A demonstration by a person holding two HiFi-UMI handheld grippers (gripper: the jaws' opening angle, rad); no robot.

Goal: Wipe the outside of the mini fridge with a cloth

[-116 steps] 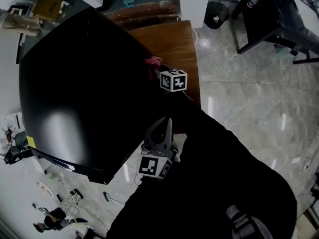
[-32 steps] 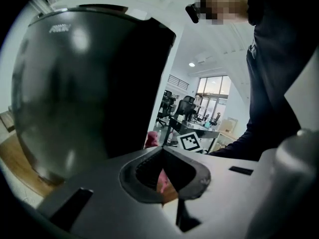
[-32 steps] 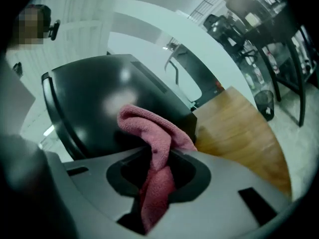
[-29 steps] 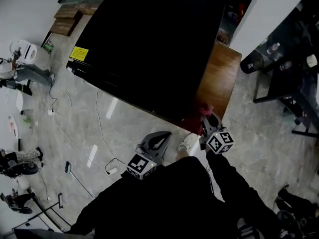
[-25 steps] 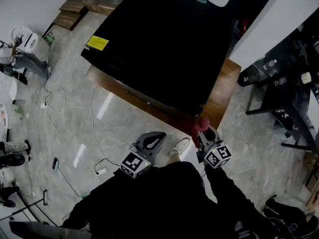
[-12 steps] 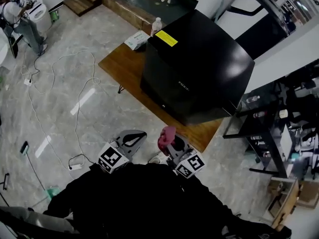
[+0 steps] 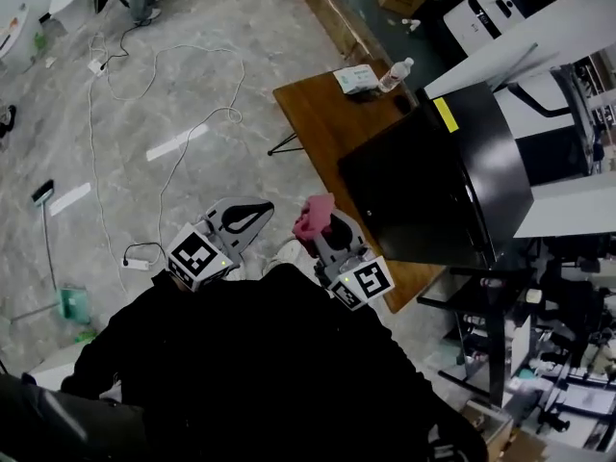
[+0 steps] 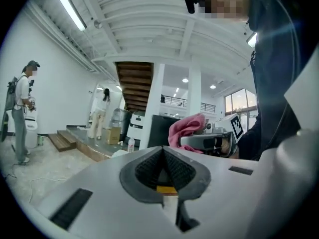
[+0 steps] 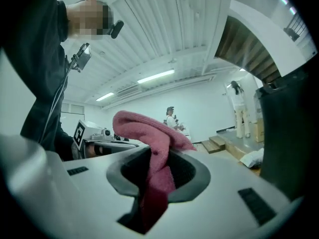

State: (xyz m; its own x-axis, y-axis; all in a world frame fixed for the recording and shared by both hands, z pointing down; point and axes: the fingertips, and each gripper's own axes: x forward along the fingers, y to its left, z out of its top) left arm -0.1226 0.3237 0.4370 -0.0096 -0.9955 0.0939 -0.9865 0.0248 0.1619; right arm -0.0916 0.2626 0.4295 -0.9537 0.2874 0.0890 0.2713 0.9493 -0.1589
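Observation:
The black mini fridge (image 7: 443,181) stands on a low wooden table (image 7: 322,114) at the right of the head view; its dark side fills the right edge of the right gripper view (image 9: 291,138). My right gripper (image 7: 325,227) is shut on a pink cloth (image 7: 314,217), held in the air short of the fridge's near face. The cloth (image 9: 149,133) bunches up out of the jaws. My left gripper (image 7: 245,218) is shut with nothing in it, held beside the right one. From the left gripper view the cloth (image 8: 187,128) and fridge (image 8: 162,131) show ahead.
A water bottle (image 7: 395,73) and a white pack (image 7: 356,80) lie on the table's far end. White cables (image 7: 183,133) trail over the marble floor. A black rack (image 7: 520,325) stands right of the fridge. People (image 8: 22,113) stand in the distance.
The view has swung far back from the fridge: it filled the frame earlier and now sits small at the right. Both grippers have come away from it, the cloth still gripped.

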